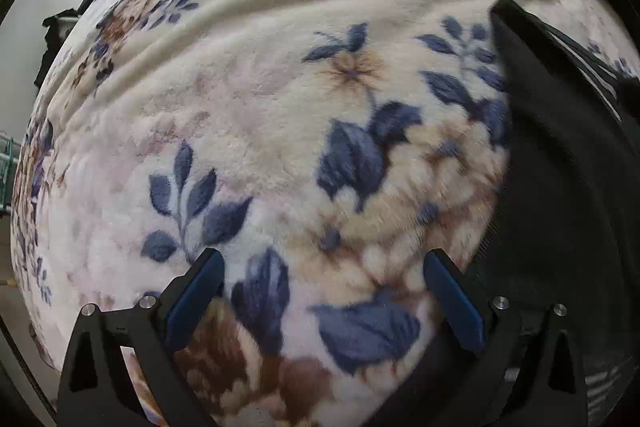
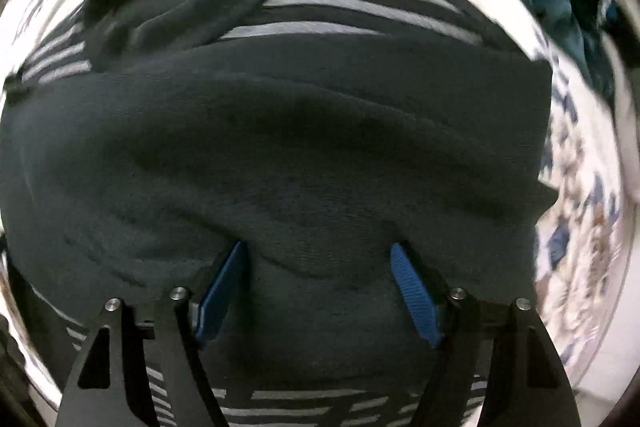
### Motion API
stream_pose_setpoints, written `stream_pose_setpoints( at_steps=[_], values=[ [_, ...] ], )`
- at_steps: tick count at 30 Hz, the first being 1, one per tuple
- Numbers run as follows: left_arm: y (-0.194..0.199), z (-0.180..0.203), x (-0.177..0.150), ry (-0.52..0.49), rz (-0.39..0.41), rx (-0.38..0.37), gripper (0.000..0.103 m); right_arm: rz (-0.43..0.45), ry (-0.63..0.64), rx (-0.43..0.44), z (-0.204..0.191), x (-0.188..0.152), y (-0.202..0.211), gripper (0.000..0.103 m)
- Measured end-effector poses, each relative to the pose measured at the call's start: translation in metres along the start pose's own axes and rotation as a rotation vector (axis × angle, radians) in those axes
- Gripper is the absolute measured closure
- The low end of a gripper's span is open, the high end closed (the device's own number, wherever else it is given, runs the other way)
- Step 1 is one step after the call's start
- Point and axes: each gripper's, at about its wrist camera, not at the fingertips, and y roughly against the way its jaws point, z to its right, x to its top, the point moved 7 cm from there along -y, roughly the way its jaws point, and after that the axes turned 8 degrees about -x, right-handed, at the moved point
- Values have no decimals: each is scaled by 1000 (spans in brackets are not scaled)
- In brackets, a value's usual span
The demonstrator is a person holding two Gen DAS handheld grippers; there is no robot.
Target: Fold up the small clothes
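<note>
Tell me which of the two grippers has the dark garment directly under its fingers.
The right gripper: its open fingers stand over the dark striped garment. The left gripper is over the bare floral blanket; there the garment lies only at the right edge.

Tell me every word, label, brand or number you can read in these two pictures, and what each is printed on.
None can be read.
The floral blanket carries only blue and brown flower patterns, no lettering.
The dark garment shows pale stripes but no legible label or brand.
The black and blue fingers of both grippers bear no visible markings.
</note>
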Motion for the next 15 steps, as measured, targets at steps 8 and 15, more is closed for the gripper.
stream_pose_setpoints(
  at_steps=[8,15],
  values=[
    [72,45,-28,-42,61,-60,0,-4,-64,92,37,-16,53,2],
    [133,142,-103,-189,53,-151,0,28,-104,208,109,-47,113,2]
  ],
)
